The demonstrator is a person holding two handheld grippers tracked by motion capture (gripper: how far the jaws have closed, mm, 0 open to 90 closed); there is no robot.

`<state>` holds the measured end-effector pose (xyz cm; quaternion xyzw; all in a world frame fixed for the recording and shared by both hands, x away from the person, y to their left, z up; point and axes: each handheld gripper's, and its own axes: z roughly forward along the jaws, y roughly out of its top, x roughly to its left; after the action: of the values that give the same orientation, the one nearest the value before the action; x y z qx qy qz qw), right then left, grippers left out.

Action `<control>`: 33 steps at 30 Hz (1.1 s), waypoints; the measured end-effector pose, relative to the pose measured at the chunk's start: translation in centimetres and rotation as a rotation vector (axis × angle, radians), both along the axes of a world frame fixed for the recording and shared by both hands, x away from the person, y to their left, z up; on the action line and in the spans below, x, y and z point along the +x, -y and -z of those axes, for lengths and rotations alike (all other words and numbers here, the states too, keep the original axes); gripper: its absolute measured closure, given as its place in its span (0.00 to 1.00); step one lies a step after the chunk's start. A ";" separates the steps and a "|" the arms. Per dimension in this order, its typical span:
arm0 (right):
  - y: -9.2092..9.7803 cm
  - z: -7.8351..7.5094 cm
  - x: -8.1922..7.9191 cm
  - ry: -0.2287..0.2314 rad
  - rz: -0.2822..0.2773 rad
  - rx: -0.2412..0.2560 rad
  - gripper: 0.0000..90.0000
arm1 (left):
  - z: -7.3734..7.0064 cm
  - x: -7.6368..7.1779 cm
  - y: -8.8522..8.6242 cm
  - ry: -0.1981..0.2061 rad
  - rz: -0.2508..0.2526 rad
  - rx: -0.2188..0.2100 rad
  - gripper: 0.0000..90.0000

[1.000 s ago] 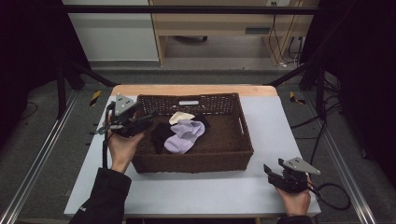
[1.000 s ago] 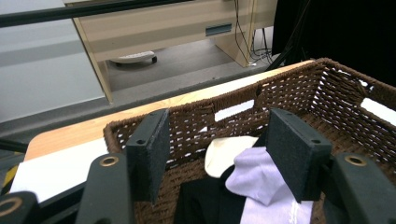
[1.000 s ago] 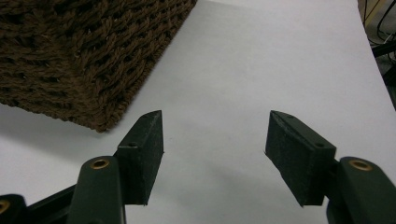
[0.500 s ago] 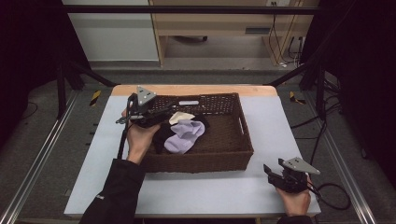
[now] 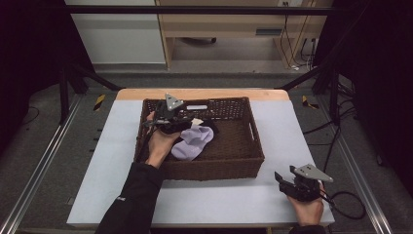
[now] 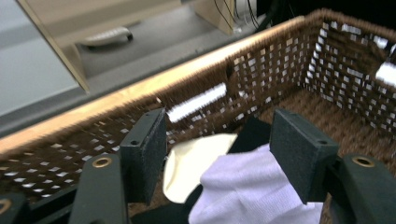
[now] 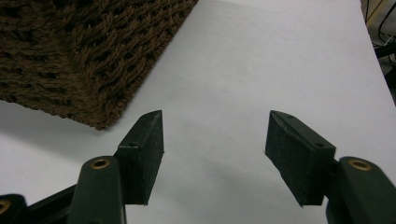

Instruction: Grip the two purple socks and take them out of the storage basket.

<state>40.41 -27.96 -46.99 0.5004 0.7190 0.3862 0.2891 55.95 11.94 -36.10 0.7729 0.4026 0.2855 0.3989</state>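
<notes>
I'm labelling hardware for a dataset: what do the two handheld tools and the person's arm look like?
Both the left tool and right tool are black, each topped by a grey three-cornered plate. Jaw pads are flat, dark and rectangular, with brass-coloured rivets behind. A black cable trails from the right one. The left arm wears a black sleeve.

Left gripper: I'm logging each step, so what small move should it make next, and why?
Probably lower the left gripper and close on the lavender sock. Its jaws stand open above the socks in the basket, with the lavender sock partly between them and nothing gripped yet. The right gripper rests open on the table.
</notes>
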 end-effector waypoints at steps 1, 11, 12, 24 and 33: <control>0.0 0.0 0.0 0.001 0.000 -0.001 0.41 | 0.2 0.1 0.1 -0.012 0.000 0.001 0.40; 0.0 0.0 0.1 -0.008 0.002 0.000 0.42 | 1.1 0.4 1.1 -0.095 0.042 -0.044 0.38; -0.1 0.1 0.1 -0.010 0.002 0.001 0.42 | 1.2 0.4 1.2 -0.100 0.044 -0.024 0.39; 0.0 0.2 0.2 -0.016 0.000 -0.005 0.42 | 2.3 1.5 3.0 -0.177 0.073 0.056 0.40; -0.1 0.2 0.2 -0.024 0.000 -0.003 0.41 | 3.2 1.7 3.5 -0.236 0.104 0.115 0.49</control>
<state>40.61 -27.88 -47.16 0.5045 0.7230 0.3792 0.2811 57.66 8.41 -39.28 0.8425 0.3891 0.1943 0.3179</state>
